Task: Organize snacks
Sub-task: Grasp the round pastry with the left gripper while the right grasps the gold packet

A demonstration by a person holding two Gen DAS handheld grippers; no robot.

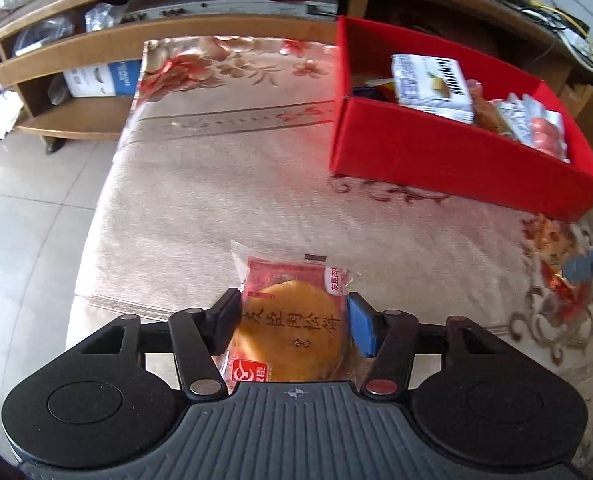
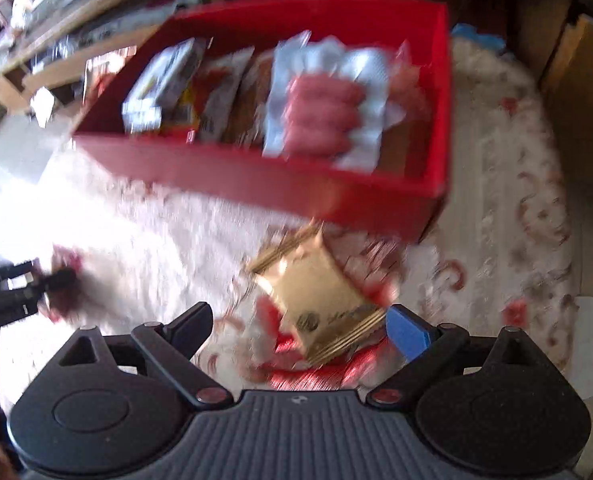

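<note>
pastry packet (image 1: 292, 320) reading 友臣肉松饼, left gripper (image 1: 294, 322)

- The left gripper (image 1: 294, 322) clamps a wrapped pastry (image 1: 292, 332) from both sides, on a floral cloth (image 1: 216, 184).
- A red box (image 1: 448, 152) farther right holds packets (image 1: 432, 84).
- A wooden shelf (image 1: 76, 80) stands behind.

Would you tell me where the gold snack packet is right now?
In the right wrist view, the gold snack packet lies on the floral cloth, just in front of the red box, between the right gripper's open fingers.
</note>
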